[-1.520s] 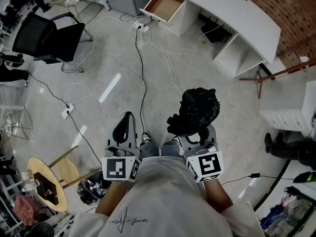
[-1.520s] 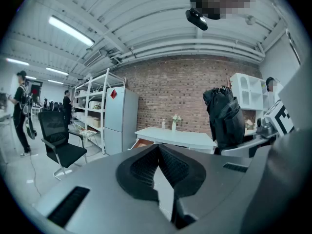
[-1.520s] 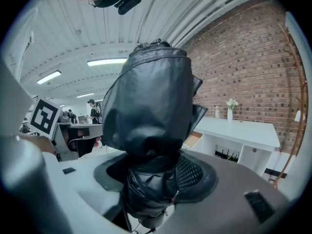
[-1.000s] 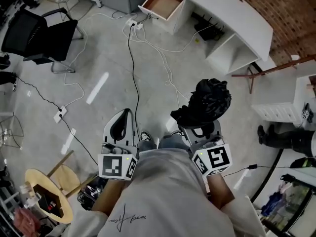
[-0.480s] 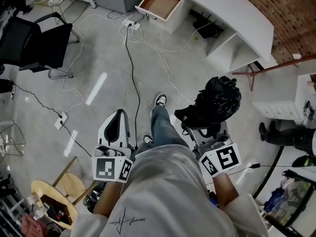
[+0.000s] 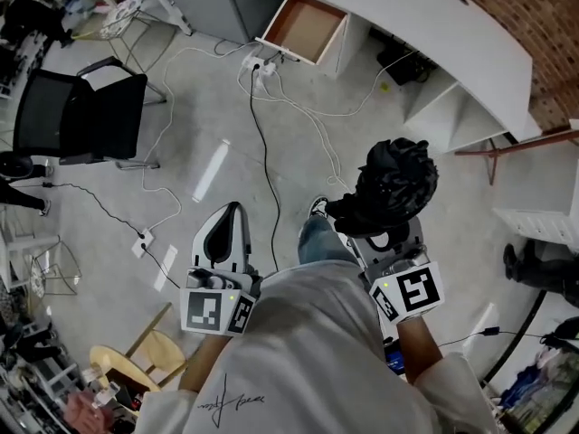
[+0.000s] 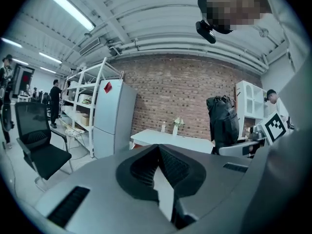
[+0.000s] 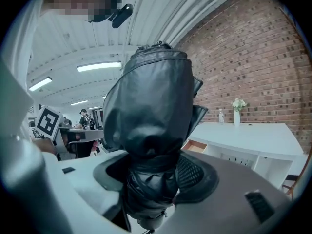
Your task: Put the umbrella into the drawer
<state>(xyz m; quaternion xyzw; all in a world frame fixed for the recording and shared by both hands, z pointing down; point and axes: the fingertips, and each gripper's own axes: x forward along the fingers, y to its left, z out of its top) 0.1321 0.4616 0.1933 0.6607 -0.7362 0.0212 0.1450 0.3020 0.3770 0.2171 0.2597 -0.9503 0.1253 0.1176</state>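
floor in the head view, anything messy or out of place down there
Loose cables snake across the floor from a power strip beside the white desk, likely a trip hazard. The desk's drawer stands pulled open. Nothing looks spilled or broken.

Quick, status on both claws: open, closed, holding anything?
Left claw: closed, nothing in it.
Right claw: closed on the black umbrella.
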